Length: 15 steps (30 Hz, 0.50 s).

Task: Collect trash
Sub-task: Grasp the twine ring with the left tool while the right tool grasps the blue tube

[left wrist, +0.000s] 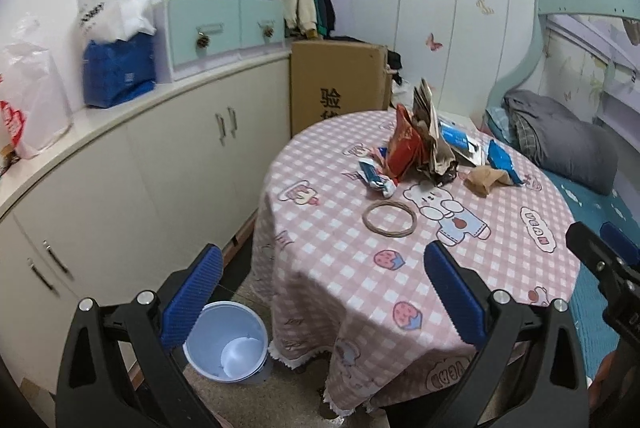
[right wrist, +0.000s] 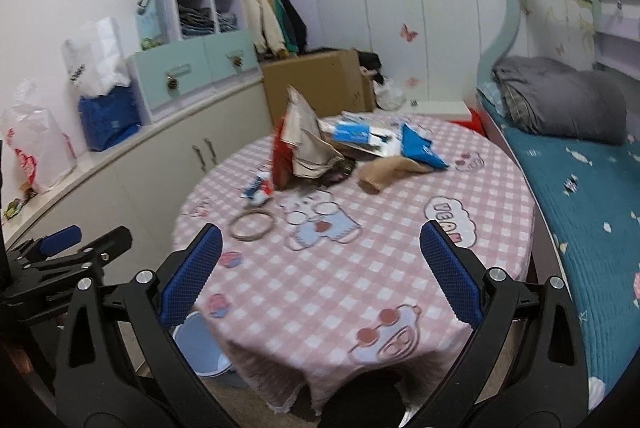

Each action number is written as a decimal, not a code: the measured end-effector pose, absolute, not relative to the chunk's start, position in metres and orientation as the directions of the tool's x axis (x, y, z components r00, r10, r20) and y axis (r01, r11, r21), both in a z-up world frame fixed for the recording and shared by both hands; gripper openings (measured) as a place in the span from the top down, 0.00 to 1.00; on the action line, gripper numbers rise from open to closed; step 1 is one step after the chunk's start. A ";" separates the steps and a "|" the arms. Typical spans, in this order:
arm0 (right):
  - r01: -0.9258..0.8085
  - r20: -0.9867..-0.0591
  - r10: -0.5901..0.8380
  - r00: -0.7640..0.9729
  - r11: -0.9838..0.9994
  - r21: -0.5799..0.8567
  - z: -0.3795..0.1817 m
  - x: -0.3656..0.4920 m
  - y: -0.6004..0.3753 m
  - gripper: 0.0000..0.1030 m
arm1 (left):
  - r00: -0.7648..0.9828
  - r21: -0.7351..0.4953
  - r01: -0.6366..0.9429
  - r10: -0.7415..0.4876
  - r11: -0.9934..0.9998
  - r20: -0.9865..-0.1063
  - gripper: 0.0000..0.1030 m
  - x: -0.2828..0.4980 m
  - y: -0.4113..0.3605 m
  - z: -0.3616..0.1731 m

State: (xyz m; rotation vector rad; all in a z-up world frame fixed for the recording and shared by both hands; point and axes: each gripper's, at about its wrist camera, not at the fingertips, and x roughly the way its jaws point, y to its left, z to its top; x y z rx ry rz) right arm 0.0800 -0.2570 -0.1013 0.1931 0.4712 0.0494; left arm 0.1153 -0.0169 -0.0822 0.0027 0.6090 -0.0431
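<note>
Both empty and spread wide, left gripper (left wrist: 324,288) and right gripper (right wrist: 320,268) short of the wrapper pile (left wrist: 424,147) mid-frame on the table (left wrist: 340,268); risk: toppling loose pieces far from the bin (left wrist: 228,342) lower left.

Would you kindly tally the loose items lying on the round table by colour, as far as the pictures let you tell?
Red: 1, the red snack bag.
Blue or blue-and-white: 3, the small wrapper, the flat packet, the blue pouch.
Brown or tan: 3, the crumpled paper bag, the tan scrap, the ring.
Total: 7; the pile may hide more.
</note>
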 end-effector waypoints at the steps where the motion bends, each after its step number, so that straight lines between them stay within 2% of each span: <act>1: 0.008 -0.458 0.087 0.885 0.979 0.203 -0.106 0.087 -0.262 0.06 | 0.818 -0.016 0.052 -0.052 0.999 -0.573 0.04 0.120 -0.019 -0.085; 7: 0.035 -0.526 0.075 0.847 0.980 0.196 -0.132 0.128 -0.276 0.06 | 0.779 -0.034 0.090 -0.092 0.995 -0.621 0.05 0.171 -0.037 -0.108; 8: 0.034 -0.532 0.078 0.843 0.980 0.197 -0.136 0.133 -0.277 0.06 | 0.769 -0.033 0.091 -0.091 0.995 -0.632 0.08 0.178 -0.039 -0.111; 10: 0.038 -0.553 0.082 0.829 0.979 0.202 -0.143 0.147 -0.282 0.06 | 0.744 -0.036 0.097 -0.097 0.995 -0.661 0.20 0.193 -0.041 -0.120; 11: 0.038 -0.560 0.086 0.824 0.978 0.206 -0.145 0.153 -0.283 0.06 | 0.722 -0.039 0.101 -0.100 0.994 -0.685 0.29 0.204 -0.043 -0.127; 12: 0.035 -0.566 0.095 0.819 0.976 0.214 -0.147 0.160 -0.285 0.06 | 0.703 -0.045 0.102 -0.104 0.994 -0.703 0.33 0.212 -0.044 -0.132; 15: 0.021 -0.584 0.121 0.803 0.973 0.231 -0.150 0.177 -0.286 0.06 | 0.660 -0.058 0.108 -0.116 0.992 -0.742 0.38 0.235 -0.049 -0.148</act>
